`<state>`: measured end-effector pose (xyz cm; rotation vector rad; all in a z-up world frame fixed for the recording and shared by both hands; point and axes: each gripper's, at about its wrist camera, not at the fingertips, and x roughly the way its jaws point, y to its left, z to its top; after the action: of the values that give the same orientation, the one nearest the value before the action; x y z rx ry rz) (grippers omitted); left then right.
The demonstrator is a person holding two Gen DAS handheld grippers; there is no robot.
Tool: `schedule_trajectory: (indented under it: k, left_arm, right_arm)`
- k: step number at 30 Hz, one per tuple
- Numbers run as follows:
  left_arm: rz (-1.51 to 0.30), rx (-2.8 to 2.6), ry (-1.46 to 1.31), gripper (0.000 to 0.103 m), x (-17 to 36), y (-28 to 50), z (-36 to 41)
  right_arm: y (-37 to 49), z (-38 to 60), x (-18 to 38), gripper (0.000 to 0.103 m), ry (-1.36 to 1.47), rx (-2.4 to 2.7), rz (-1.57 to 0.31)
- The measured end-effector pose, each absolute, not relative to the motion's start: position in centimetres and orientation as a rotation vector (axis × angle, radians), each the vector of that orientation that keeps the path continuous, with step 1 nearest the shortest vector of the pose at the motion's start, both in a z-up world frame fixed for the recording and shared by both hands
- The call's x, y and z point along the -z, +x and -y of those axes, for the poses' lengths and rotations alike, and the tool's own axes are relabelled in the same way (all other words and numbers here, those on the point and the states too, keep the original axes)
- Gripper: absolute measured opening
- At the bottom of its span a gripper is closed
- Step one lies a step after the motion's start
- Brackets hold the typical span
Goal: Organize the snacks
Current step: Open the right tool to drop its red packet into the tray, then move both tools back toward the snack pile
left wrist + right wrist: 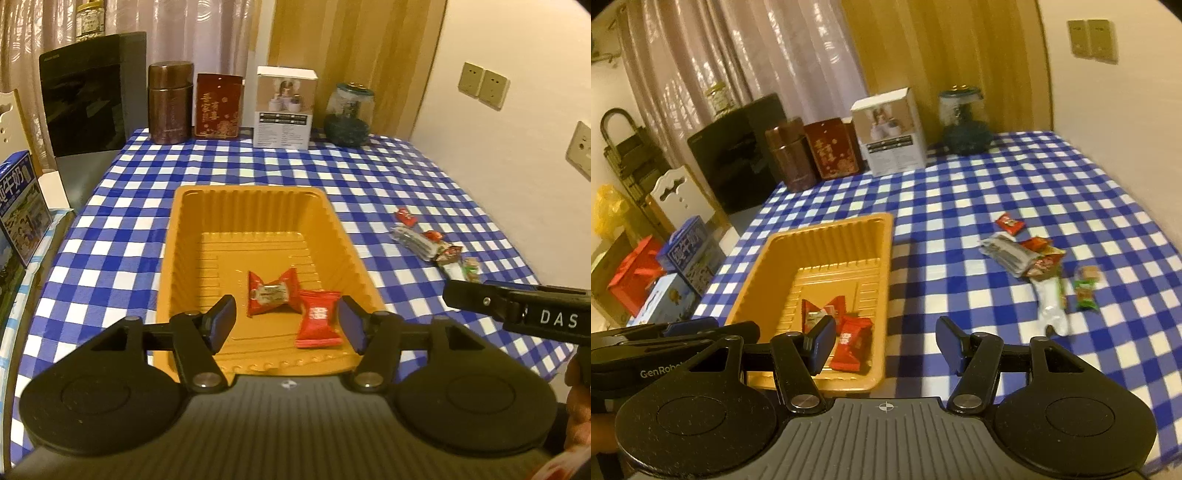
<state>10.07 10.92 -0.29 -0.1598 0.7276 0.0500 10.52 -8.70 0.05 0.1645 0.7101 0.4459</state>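
An orange plastic tray (192,236) sits on the blue-and-white checked tablecloth. Two red wrapped candies lie in its near end: a bow-shaped one (271,291) and a square packet (318,318). My left gripper (288,323) hovers over that end, open, with no pad touching either candy. Loose snacks (430,242) lie in a small heap on the cloth to the right. In the right wrist view the tray (775,254) is at the left and the snack heap (1034,258) at the right. My right gripper (884,345) is open and holds nothing, above the tray's right rim.
At the table's far edge stand a brown canister (170,101), a red tin (218,105), a white box (285,107) and a glass jar (349,114). A black appliance (85,96) and cartons (22,206) stand left of the table. A wall (517,147) borders the right side.
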Motion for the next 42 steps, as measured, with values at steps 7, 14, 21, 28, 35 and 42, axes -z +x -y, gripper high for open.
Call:
schedule_trajectory:
  k: [7, 14, 21, 28, 35, 42]
  left_arm:
    - [-0.723, -0.027, -0.161, 0.069, -0.4, 9.0, -8.7]
    - [-0.714, 0.004, -0.164, 0.077, -1.1, 8.1, -6.4]
    - [-0.708, 0.040, -0.171, 0.085, -1.4, 7.8, -4.5]
    - [-0.715, 0.064, -0.165, 0.090, -1.1, 7.9, -2.3]
    - [-0.721, 0.105, -0.179, 0.092, -0.6, 8.1, -0.3]
    - [-0.708, 0.120, -0.161, 0.092, -0.4, 8.5, 1.5]
  right_arm:
    - [8.5, 11.3, -1.1, 0.060, 0.185, -0.395, -0.692]
    - [6.9, 14.2, -1.6, 0.060, 0.211, -0.342, -0.676]
    - [5.7, 17.0, -1.8, 0.060, 0.222, -0.280, -0.660]
    - [5.2, 19.2, -1.6, 0.060, 0.201, -0.193, -0.656]
    - [5.0, 21.3, -1.1, 0.060, 0.211, -0.135, -0.672]
    - [5.0, 23.0, -0.6, 0.060, 0.222, -0.089, -0.682]
